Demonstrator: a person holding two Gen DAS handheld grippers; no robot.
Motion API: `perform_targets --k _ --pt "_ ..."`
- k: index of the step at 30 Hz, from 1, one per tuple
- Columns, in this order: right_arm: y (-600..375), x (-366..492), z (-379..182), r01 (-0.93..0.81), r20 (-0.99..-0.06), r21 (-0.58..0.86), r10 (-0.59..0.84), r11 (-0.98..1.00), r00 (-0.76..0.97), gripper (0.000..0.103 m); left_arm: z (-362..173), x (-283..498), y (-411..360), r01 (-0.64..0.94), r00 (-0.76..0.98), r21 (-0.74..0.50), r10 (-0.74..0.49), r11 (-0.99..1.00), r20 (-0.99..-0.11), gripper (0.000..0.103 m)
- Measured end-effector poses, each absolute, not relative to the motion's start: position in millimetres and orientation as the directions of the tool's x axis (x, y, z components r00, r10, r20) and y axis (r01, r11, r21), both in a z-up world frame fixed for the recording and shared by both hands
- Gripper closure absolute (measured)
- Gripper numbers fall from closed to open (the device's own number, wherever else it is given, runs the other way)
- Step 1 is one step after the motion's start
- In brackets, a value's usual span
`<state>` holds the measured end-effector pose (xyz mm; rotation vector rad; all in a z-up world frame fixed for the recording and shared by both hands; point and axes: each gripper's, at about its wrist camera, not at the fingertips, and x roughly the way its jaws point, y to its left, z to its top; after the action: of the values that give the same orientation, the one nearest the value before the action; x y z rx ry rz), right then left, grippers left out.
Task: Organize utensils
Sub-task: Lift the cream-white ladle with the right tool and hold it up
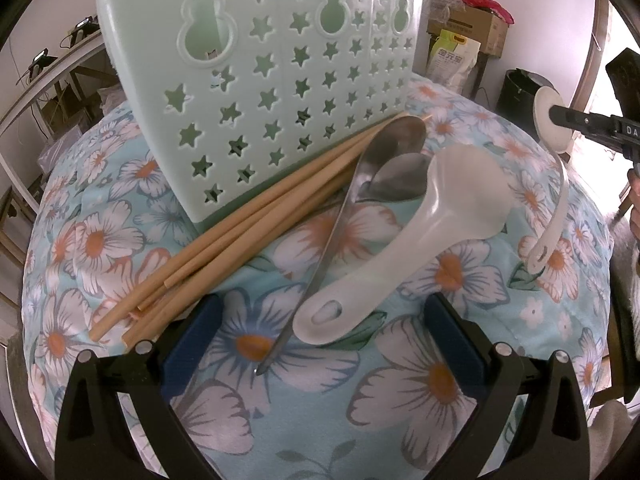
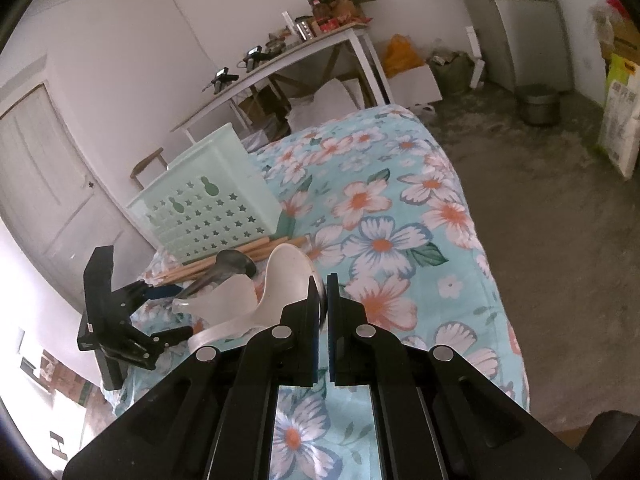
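Nearest, left gripper spread wide over the bedspread, metal spoon handle running lengthwise between its fingers toward the basket. Right gripper pinching a white ladle near the right edge.

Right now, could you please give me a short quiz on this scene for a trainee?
1. True or false: the left gripper is open.
2. What does the right gripper hold? A paddle; B white spoon; C metal spoon.
3. Fill in: the chopsticks lie against the foot of the ____.
Key: 1 true; 2 B; 3 basket.
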<state>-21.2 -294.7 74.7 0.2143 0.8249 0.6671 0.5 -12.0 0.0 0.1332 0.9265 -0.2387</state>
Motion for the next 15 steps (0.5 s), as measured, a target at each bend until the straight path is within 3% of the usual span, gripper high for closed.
perform_targets --k 15 --pt "-294.6 -20.1 73.2 -0.461 -0.615 0.427 0.624 0.778 0.482 0.101 0.5 -0.8 -11.7 0.26 0.577 0.011 -0.146 0.965 -0.804 0.004"
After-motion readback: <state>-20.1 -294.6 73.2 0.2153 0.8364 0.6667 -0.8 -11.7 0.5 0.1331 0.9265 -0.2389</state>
